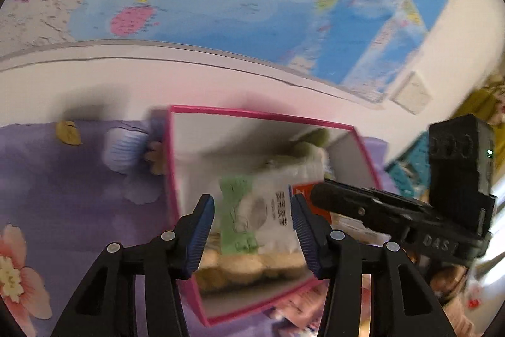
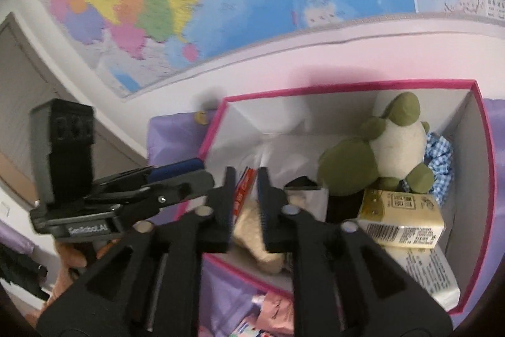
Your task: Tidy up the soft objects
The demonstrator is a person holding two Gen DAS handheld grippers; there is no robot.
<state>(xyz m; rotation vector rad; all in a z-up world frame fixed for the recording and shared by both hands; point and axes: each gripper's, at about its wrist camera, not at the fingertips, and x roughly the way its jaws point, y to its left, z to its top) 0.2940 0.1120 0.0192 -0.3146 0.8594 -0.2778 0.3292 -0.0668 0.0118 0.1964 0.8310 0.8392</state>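
Note:
A pink-rimmed box (image 1: 252, 113) (image 2: 347, 86) with a white inside stands on a purple flowered cloth (image 1: 79, 179). A snack packet (image 1: 271, 210) (image 2: 249, 223), white and green with a clear beige end, lies at the box's near side. My left gripper (image 1: 252, 199) (image 2: 202, 171) hovers over it, open, the blue pads clear of the packet. My right gripper (image 2: 246, 172) (image 1: 315, 195) is just above the same packet with its jaws slightly apart, and the packet shows through the gap. A green and white plush toy (image 2: 397, 144) (image 1: 309, 144) sits at the back of the box.
Also in the box are a yellow tissue pack (image 2: 401, 220), a white pack (image 2: 432, 277) and a blue checked cloth (image 2: 442, 166). Pink wrappers (image 2: 274, 315) lie on the cloth in front of the box. A wall with a large map rises right behind it.

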